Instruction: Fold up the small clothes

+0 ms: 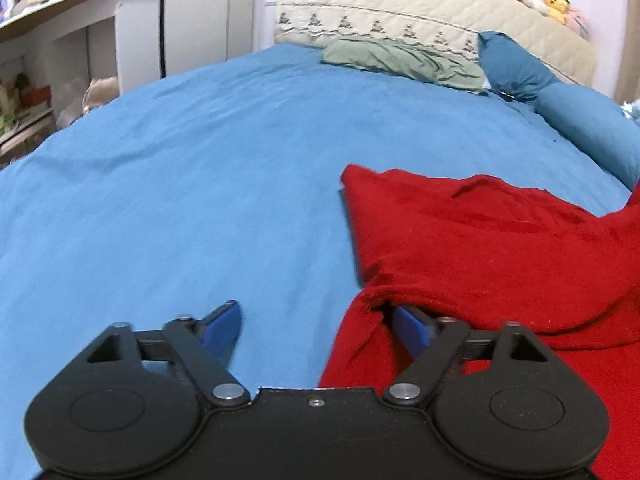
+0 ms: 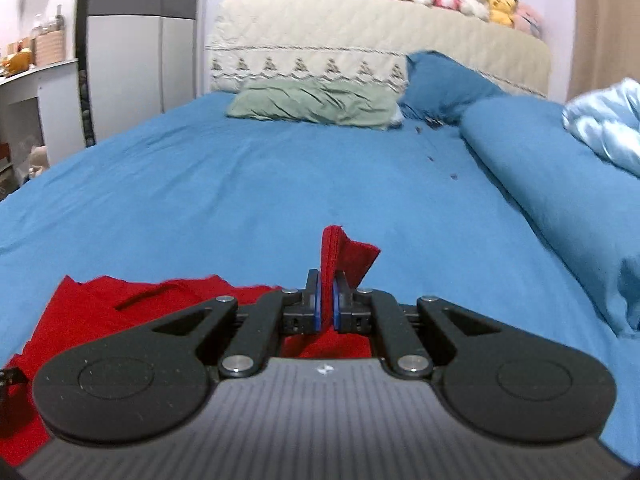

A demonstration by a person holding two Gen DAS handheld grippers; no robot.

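While spread: one red garment [image 1: 500,248].

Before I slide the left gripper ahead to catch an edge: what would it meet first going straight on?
Mostly bare blue bedsheet; the open left gripper already has the red garment draped over one finger. The green pillow lies farther off, depth unclear.

No legible text, labels or numbers. Only a small white emblem [image 2: 325,369], unreadable, on the right hand-held gripper [image 2: 326,307] body.
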